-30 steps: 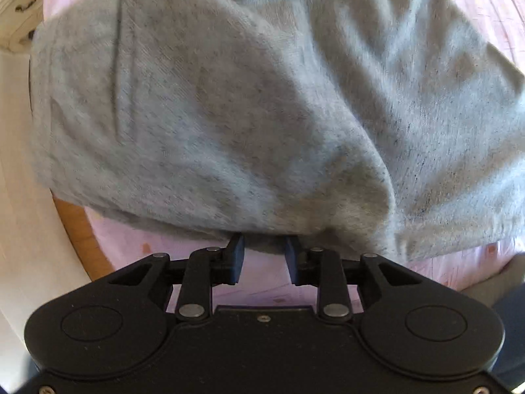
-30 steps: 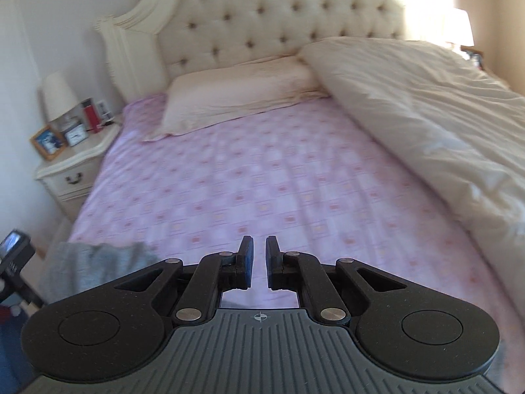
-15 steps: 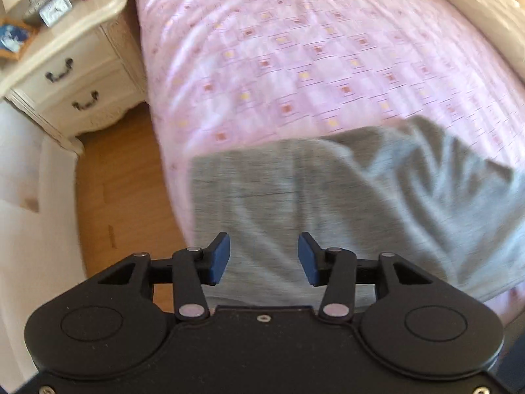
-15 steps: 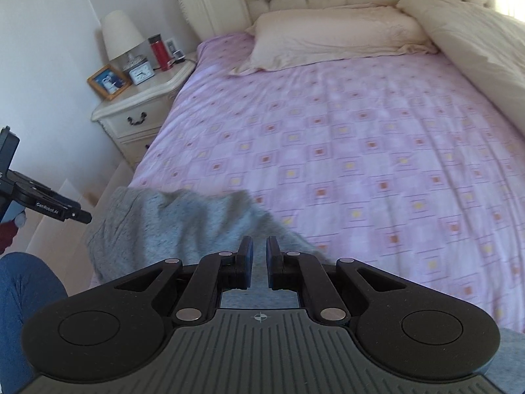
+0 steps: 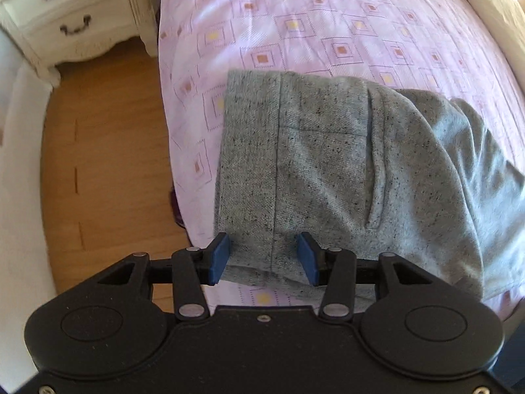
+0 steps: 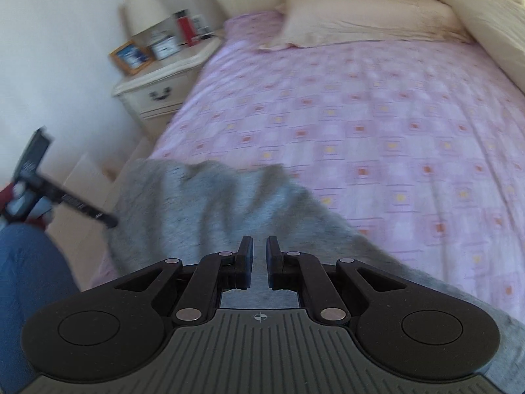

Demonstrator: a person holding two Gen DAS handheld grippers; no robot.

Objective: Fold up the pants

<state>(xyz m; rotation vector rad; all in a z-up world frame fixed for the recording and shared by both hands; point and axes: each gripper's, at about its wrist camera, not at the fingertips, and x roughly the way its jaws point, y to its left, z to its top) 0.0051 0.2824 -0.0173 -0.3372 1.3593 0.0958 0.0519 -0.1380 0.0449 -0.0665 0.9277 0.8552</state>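
Hanging at the bed's near corner, the grey pants (image 5: 344, 170) could slide floorward if tugged. The left gripper (image 5: 264, 257), jaws just opened wide, straddles the waistband corner without pinching; the right gripper (image 6: 259, 257), nearly shut and empty, hovers above the rumpled cloth on the pink sheet (image 6: 377, 124).

No legible text anywhere.

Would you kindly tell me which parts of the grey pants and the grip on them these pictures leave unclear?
- Pants, left wrist view: the near edge is hidden behind the left tool; the right side is cut off by the frame.
- Pants, right wrist view: motion blur hides seams and folds.
- Right tool: its tips stand close together; its own body hides whether cloth is pinched.
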